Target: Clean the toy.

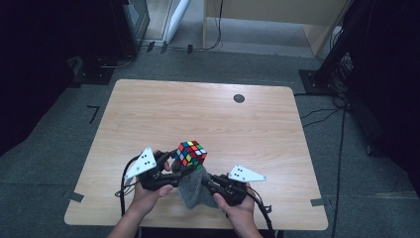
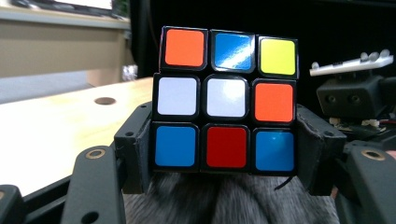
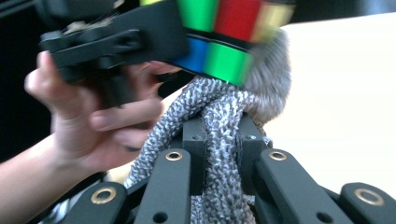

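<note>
A scrambled puzzle cube (image 1: 191, 154) is held above the wooden table (image 1: 208, 114) near its front edge. My left gripper (image 2: 226, 151) is shut on the cube (image 2: 227, 100), its jaws pressing the bottom row from both sides. A grey knitted cloth (image 1: 196, 187) hangs below the cube and touches its underside. My right gripper (image 3: 223, 140) is shut on a bunched fold of that cloth (image 3: 219, 121), just under the cube (image 3: 219, 28). In the high view the left gripper (image 1: 171, 166) is left of the cloth and the right gripper (image 1: 210, 184) is at its right.
A small dark round hole (image 1: 238, 98) sits in the tabletop at the far right. Cables (image 1: 322, 116) run over the floor to the right of the table. A light wooden cabinet (image 1: 277, 20) stands beyond the far edge, and dark equipment (image 1: 129, 25) at the far left.
</note>
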Available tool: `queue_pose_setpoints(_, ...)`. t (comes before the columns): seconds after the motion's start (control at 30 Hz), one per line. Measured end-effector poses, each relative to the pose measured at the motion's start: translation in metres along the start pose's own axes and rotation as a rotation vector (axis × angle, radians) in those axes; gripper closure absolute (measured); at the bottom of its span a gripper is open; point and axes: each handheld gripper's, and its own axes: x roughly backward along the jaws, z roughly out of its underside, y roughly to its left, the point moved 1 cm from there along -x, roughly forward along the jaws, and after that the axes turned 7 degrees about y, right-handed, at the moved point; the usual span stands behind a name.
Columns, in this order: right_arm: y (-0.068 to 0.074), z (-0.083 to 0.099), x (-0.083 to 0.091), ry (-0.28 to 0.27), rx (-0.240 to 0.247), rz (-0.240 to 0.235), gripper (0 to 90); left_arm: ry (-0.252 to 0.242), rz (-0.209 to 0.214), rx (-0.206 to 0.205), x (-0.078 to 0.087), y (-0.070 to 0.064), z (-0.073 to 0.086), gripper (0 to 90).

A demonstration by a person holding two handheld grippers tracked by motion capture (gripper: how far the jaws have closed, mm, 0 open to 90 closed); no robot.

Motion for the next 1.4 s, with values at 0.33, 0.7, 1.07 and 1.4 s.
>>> queue_pose_setpoints(0.33,0.013,0.005,-0.014,-0.008,-0.076,-0.146,80.1,0.012,-0.017,0.013,-0.009,-0.006,0.005,34.3)
queue_pose_setpoints(0.7,-0.009,0.000,0.000,-0.048,-0.139,-0.029,80.2,-0.011,-0.041,0.027,-0.007,-0.005,0.003,34.2)
queue_pose_setpoints(1.07,0.008,-0.003,-0.005,-0.009,-0.024,-0.070,80.2,-0.016,-0.048,0.039,-0.007,-0.004,0.003,34.3)
queue_pose_setpoints(1.4,-0.023,-0.010,0.019,-0.038,0.116,0.244,79.2,-0.006,-0.056,0.043,-0.006,-0.001,0.003,34.3)
